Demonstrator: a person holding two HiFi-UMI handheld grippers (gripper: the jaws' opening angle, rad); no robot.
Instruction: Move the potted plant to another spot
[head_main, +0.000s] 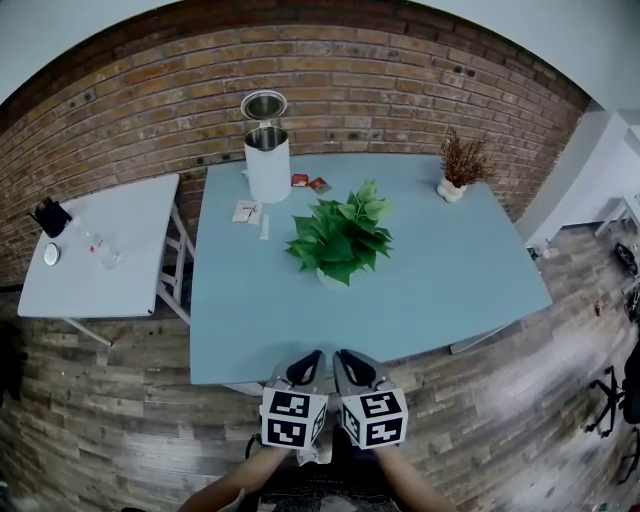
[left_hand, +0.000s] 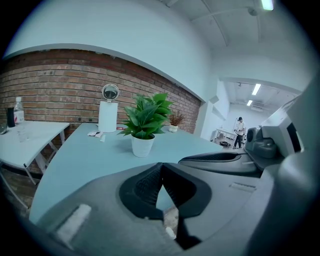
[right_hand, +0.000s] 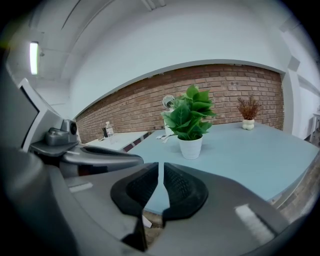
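Hovering at the counter (head_main: 440, 290) edge, left gripper (head_main: 312, 358) closed, empty; right gripper (head_main: 345, 358) seemingly a sliver apart; potted plant (head_main: 340, 240) mid-counter.

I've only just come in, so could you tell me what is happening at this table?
A person holds tongs in each hand, side by side at the near edge of the blue table. The left tongs are shut and empty; the right tongs show a thin slit, with nothing between them. Both point at the potted plant, which stands untouched near the table's middle, well ahead of them. The move has not begun.
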